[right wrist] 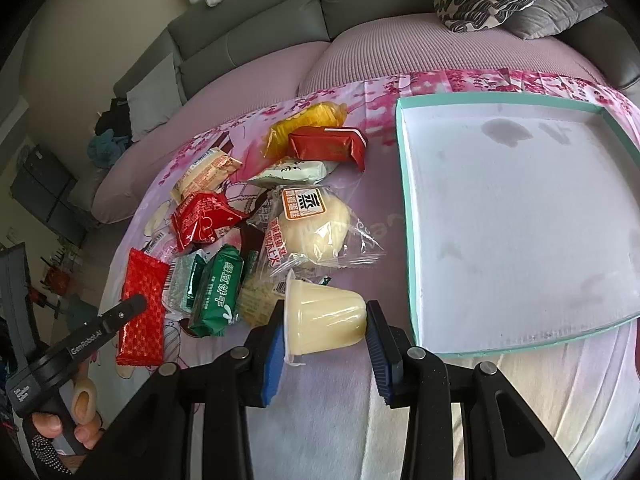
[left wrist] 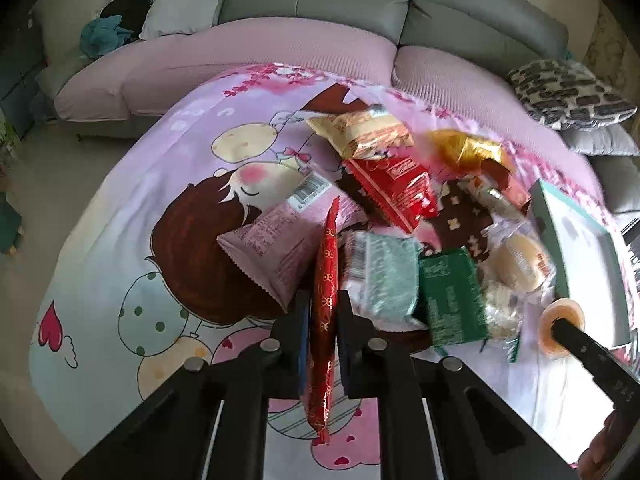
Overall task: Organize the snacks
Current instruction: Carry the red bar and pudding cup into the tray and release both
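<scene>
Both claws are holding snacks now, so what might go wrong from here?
The left gripper pinches the thin red packet edge-on, so it may twist or slip out. The right gripper squeezes a soft jelly cup lying sideways; it might pop free or burst before reaching the empty tray.

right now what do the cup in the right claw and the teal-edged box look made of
Cup: thin translucent plastic, glossy; pale yellow filling shows through and light glints off its wall.
Teal-edged box: probably cardboard, matte; its white floor is dull and carries grey stains, and its thin walls look like folded board.
</scene>
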`<state>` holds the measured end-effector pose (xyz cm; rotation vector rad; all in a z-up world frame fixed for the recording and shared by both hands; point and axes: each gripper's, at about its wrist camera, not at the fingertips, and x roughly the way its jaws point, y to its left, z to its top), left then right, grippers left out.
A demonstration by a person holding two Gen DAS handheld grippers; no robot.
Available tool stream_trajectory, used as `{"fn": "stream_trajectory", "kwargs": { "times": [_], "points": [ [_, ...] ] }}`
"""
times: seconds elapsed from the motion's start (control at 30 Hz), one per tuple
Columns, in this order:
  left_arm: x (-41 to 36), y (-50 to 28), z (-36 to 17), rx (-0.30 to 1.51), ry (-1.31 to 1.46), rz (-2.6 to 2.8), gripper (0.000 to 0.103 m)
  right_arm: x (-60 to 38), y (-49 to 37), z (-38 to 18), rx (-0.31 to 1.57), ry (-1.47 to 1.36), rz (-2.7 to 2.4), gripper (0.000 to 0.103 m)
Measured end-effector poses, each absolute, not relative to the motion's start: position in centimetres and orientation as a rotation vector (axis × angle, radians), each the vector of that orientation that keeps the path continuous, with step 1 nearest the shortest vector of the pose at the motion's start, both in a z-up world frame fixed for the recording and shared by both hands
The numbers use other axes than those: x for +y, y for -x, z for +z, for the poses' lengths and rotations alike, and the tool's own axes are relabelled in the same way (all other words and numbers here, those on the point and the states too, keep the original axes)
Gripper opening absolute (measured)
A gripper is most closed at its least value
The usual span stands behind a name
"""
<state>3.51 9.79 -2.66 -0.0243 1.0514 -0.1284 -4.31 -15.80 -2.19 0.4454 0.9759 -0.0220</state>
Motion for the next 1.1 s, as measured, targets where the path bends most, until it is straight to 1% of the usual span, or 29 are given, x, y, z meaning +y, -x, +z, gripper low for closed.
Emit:
{"fn": "stream_trajectory", "kwargs": {
  "times": [0.2,0.33,0.57,0.73,0.9,1.1],
  "points": [
    [9.8,-3.8,-3.7,1.082,0.023,-0.113,0.013,-15.8,4.4,-2.3,0.978,-0.449,-0.025,0.040],
    [10.0,-4.4,-5.5,1.154,0.031,-0.100,0.013,-15.8,4.4,-2.3,0.981,-0.451,-0.026,0.040],
    [10.7,-4.6,-5.5,1.165,0.089,-0.105,0.012,-15.9,4.4,-2.4,0.981,-0.452,-0.028,0.040],
    [10.6,-3.9,-4.0,1.131,0.097,-0.112,0.012,-16.0,4.7,-1.6,0.949,-0.457,-0.024,0.040],
    [10.5,-3.0,-0.9,1.051,0.108,-0.109,0.012,-16.4,5.1,-0.2,0.900,-0.457,-0.025,0.040],
    [8.0,-2.5,1.7,0.999,0.089,-0.159,0.012,-19.5,5.5,1.7,0.828,-0.444,-0.122,0.040]
  ]
}}
